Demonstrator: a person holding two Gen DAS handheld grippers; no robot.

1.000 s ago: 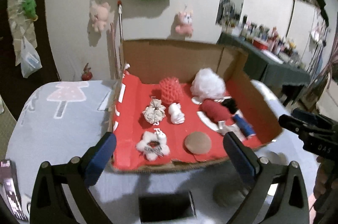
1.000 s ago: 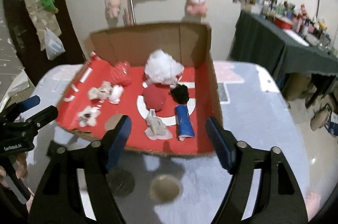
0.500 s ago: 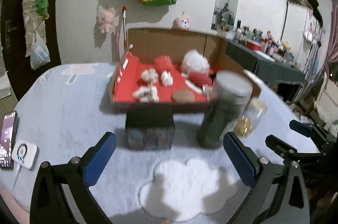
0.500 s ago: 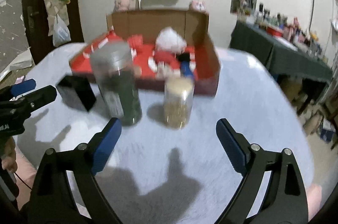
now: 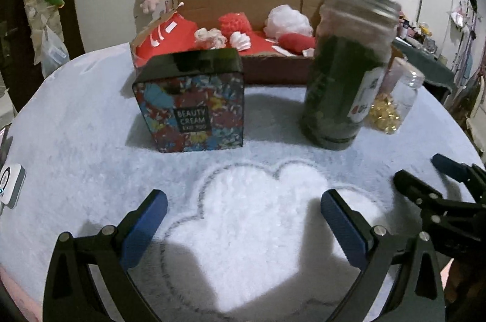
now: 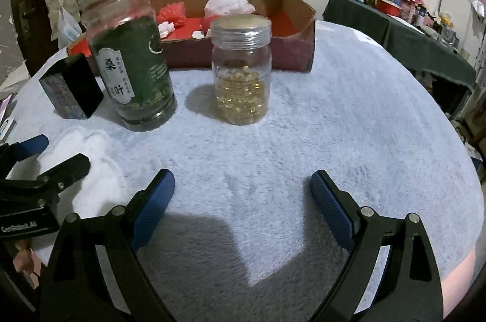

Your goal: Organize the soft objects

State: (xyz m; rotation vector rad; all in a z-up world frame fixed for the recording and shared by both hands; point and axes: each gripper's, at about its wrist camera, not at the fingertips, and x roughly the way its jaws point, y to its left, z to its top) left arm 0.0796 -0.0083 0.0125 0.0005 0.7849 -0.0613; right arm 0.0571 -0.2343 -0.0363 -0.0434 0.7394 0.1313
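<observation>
Both the left gripper (image 5: 243,218) and right gripper (image 6: 242,200) hang wide and empty over the pale fluffy table cover (image 6: 334,124). The soft objects (image 5: 287,19), seemingly sponges and puffs, lie in the red-lined cardboard box (image 6: 291,18) behind the jars; the next move calls for reaching past them.

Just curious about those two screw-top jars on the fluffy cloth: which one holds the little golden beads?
The shorter clear jar, standing to the right of the taller jar in the right wrist view. The taller one holds dark green leaves behind a green label.
</observation>
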